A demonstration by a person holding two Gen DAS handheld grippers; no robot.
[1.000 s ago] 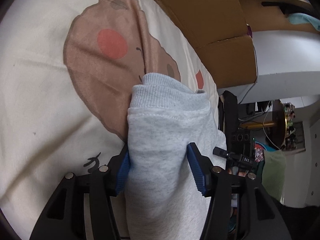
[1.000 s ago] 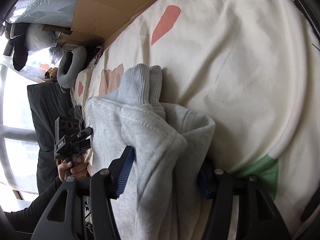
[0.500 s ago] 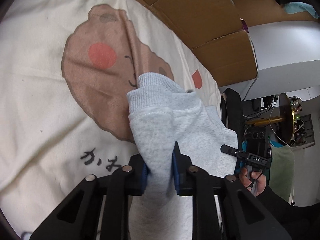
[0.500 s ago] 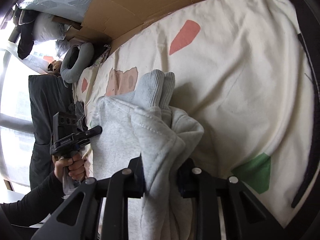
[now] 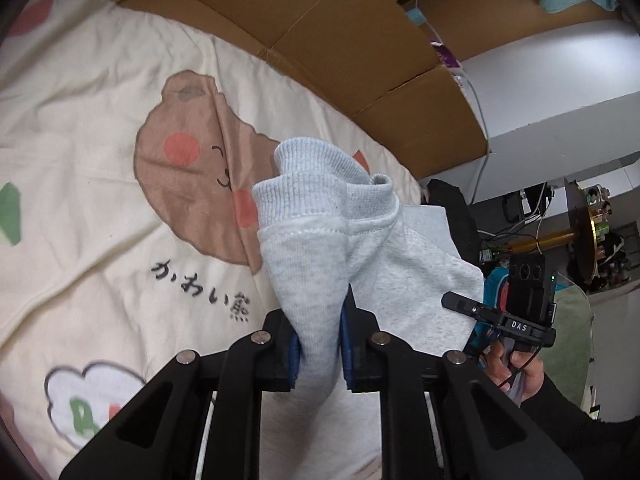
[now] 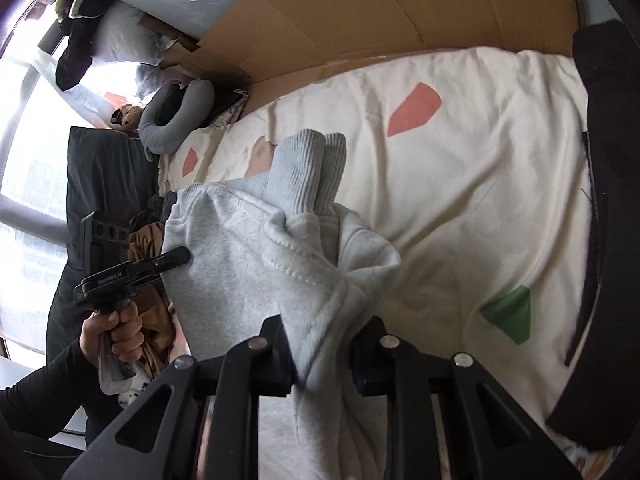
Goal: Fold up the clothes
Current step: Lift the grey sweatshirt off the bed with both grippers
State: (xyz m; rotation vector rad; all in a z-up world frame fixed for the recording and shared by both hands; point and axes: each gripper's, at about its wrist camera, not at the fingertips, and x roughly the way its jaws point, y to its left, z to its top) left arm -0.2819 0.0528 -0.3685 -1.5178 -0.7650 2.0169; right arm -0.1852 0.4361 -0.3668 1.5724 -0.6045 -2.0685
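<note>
bed sheet (cream, bear print, coloured patches) fills both views, cardboard along its far edge, grey neck pillow at the far left in the right wrist view. grey sweatshirt is the task item: bunched and held up off the sheet between the two tools, not lying flat, ribbed cuffs sticking up toward the far side. change over the last second: both sets of jaws went from spread around the fabric to pressed onto it, and more sheet now shows in both views, so the cloth looks to have been raised. left gripper now pinches a thick ridge of sweatshirt between its blue pads; right gripper pinches another bunched fold with a seam running into it. the person's hand on the left tool's handle shows in the right wrist view. read: two-point grasp secured, mid-fold, garment in transit. which part goes where can't be told from here. risk: grips are on gathered folds, not clean edges, so layers may slip or land wrinkled.
</note>
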